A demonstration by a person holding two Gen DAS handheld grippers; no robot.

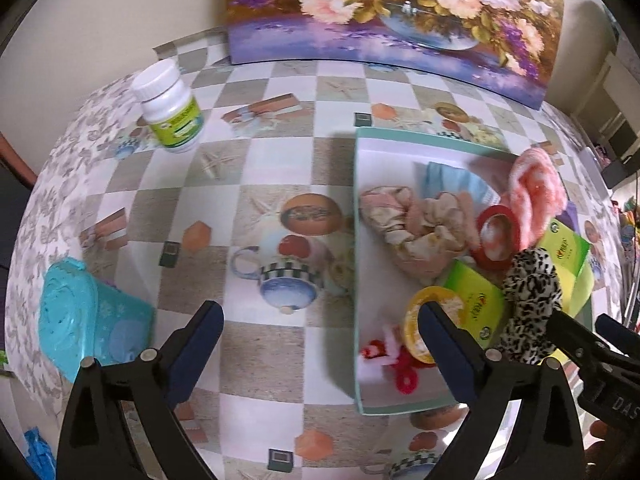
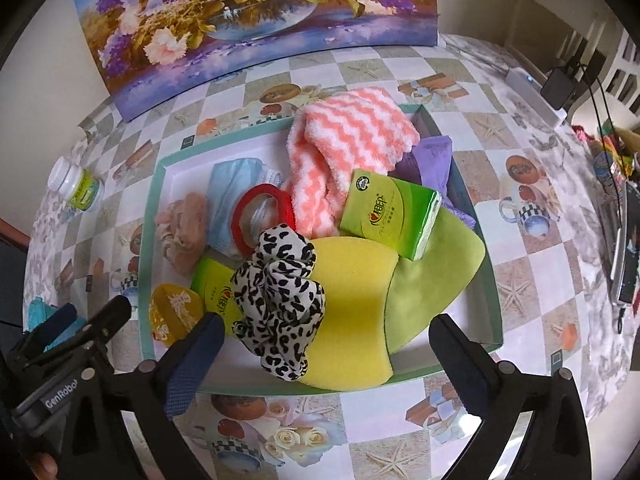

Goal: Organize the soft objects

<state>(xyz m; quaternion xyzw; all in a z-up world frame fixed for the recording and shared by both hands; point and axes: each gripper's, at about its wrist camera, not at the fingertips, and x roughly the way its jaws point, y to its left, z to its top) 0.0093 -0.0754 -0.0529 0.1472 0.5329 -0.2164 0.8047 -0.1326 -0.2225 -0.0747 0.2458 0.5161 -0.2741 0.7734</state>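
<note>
item: black-and-white leopard-print fabric scrunchie [image 2: 280, 300], atop yellow sponge [image 2: 352, 320] in teal tray [image 2: 486, 292] | feel: light, floppy, pinch bunched rim | left gripper [image 1: 320, 332], right gripper [image 2: 326, 344]: jaws released, empty

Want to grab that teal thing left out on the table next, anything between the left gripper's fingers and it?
Nothing visible. The teal thing lies on bare tablecloth just left of the open left gripper, outside the box. The bottle stands farther back.
</note>
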